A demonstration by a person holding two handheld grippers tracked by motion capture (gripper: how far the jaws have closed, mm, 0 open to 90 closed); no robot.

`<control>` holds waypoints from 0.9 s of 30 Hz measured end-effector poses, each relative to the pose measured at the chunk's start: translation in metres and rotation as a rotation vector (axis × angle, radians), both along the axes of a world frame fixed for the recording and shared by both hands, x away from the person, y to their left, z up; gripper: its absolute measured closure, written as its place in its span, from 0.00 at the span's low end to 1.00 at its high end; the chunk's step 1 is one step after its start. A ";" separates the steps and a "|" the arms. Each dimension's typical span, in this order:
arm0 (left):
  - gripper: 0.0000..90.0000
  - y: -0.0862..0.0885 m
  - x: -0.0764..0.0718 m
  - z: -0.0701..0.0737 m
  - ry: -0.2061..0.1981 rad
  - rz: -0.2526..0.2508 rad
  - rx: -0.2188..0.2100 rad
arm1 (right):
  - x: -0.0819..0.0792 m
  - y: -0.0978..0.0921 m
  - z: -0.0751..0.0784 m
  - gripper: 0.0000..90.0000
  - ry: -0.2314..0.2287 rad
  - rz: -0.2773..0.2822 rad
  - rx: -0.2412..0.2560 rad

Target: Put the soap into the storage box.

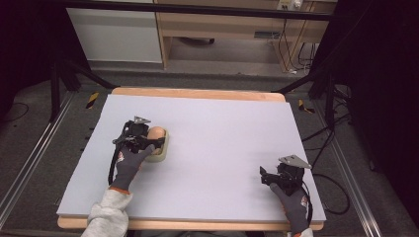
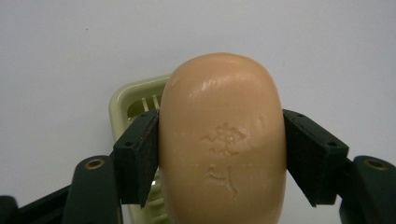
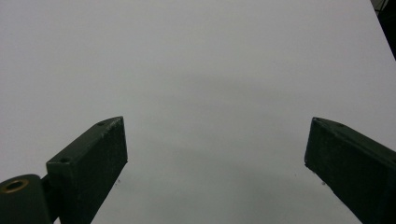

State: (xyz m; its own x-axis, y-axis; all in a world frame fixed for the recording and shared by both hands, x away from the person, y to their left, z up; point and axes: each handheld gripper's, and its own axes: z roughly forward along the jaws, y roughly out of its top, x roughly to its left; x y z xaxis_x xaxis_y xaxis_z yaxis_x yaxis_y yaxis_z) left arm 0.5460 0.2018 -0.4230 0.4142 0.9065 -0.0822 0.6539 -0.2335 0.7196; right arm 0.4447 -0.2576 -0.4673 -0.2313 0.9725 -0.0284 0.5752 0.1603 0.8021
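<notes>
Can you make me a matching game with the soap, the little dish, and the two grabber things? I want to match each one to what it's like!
Things:
1. soap bar
2. soap dish
3. left gripper
4. right gripper

Descriptions:
A. pale green, with slots in its bottom
B. open, nothing between its fingers, above bare table
C. peach-orange, with a stamped mark on top
D. shut on something, one finger on each side

Pairs: 1-C, 2-A, 3-D, 4-B
</notes>
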 end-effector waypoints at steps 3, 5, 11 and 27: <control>0.35 0.002 0.001 -0.003 0.008 -0.001 0.007 | 0.000 0.000 0.000 0.07 0.000 0.001 0.001; 0.35 0.002 0.002 -0.004 0.011 0.002 0.008 | 0.000 0.000 0.000 0.07 0.000 0.000 0.002; 0.35 0.001 0.004 -0.008 0.017 0.000 0.011 | 0.000 0.000 0.000 0.07 0.003 0.002 0.001; 0.35 0.004 0.008 -0.014 0.025 0.022 0.021 | 0.000 0.001 0.000 0.07 0.003 0.002 0.001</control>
State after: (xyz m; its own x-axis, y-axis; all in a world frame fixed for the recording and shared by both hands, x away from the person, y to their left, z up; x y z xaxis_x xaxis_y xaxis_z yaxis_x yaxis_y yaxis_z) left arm 0.5538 0.2054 -0.4369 0.3926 0.9168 -0.0733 0.6767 -0.2340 0.6981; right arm 0.4451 -0.2571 -0.4677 -0.2332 0.9721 -0.0271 0.5774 0.1608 0.8004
